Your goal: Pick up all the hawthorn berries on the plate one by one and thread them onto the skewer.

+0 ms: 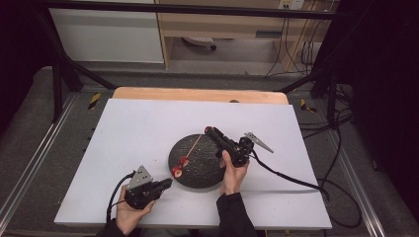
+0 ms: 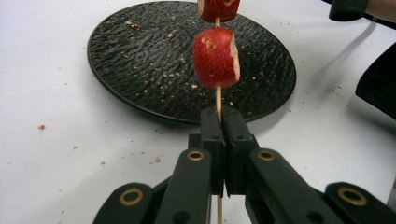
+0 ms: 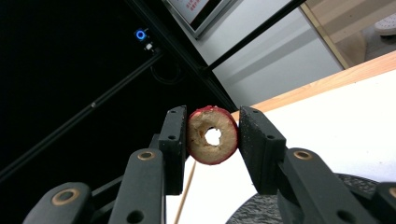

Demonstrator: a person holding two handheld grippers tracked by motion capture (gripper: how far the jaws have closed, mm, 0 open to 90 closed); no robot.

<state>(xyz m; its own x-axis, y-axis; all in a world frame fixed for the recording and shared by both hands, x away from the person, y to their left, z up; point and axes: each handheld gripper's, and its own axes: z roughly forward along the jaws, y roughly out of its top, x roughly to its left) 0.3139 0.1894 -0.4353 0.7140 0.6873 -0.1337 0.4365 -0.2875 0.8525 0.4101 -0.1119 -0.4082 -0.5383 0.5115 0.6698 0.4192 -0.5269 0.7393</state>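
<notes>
A thin wooden skewer (image 2: 218, 100) carries two red-skinned apple pieces (image 2: 215, 57), and my left gripper (image 2: 222, 114) is shut on its lower end. In the high view the skewer (image 1: 193, 144) slants up over the black round plate (image 1: 197, 173) from the left gripper (image 1: 168, 182) at the plate's near left edge. My right gripper (image 3: 212, 128) is shut on a ring-shaped apple slice (image 3: 212, 149) with a hole through its middle. It holds the slice above the plate's far side, near the skewer's free tip (image 1: 209, 131).
The plate sits on a white board (image 1: 133, 133) dotted with crumbs (image 2: 41, 126). A wooden strip (image 1: 197, 94) runs along the board's far edge. Cables (image 1: 296, 182) trail off to the right, and a black frame (image 1: 59, 79) stands around the table.
</notes>
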